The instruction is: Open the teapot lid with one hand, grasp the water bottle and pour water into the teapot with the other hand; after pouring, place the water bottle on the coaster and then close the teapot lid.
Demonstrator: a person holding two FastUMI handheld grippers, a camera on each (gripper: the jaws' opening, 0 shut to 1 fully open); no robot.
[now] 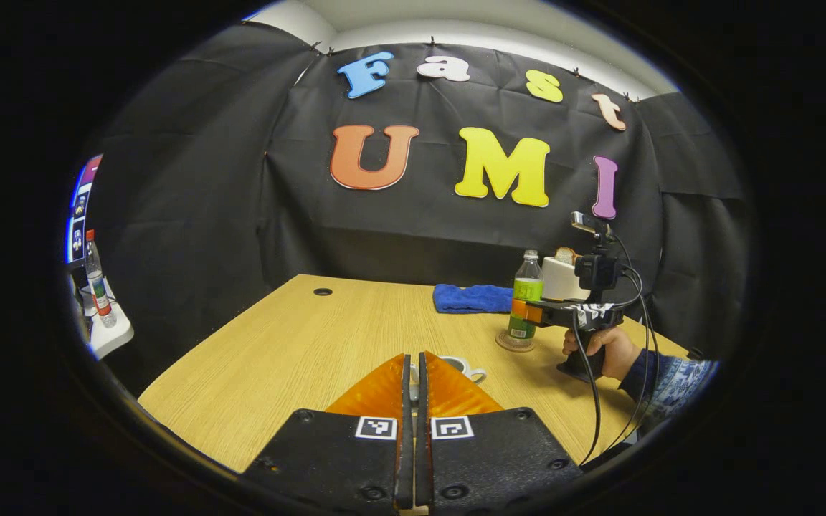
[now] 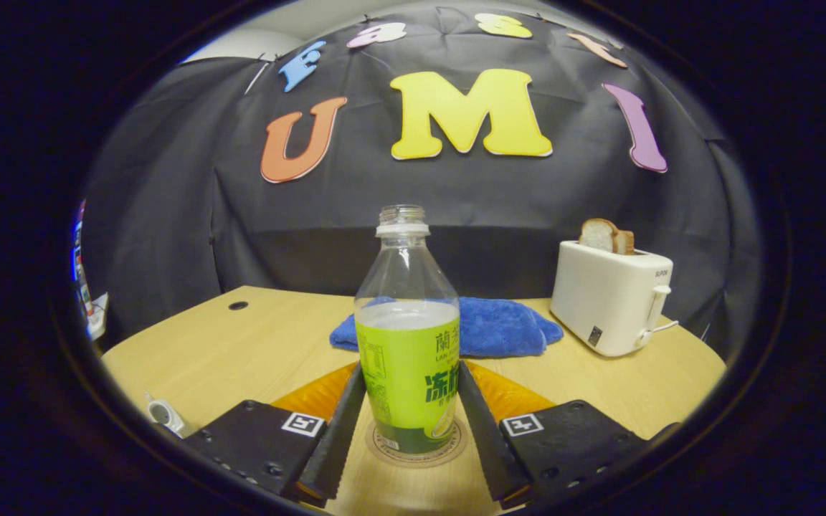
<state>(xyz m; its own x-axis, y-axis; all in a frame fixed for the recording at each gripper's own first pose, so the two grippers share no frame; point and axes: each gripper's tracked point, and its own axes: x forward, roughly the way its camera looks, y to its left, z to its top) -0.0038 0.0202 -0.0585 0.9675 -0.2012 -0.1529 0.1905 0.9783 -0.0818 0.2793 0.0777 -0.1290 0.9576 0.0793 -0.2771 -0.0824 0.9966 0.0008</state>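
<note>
Right gripper [image 2: 409,408] clamps the green-labelled water bottle [image 2: 406,344] standing on the coaster [image 2: 416,455]

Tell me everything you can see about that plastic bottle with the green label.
The water bottle is clear plastic with a bright green label around its lower body, and it has no cap on its threaded neck. It holds liquid up to about the label's top. It stands upright on a round coaster on the wooden table. The right tool has a finger against each side of it; a blue cloth lies behind.
</note>
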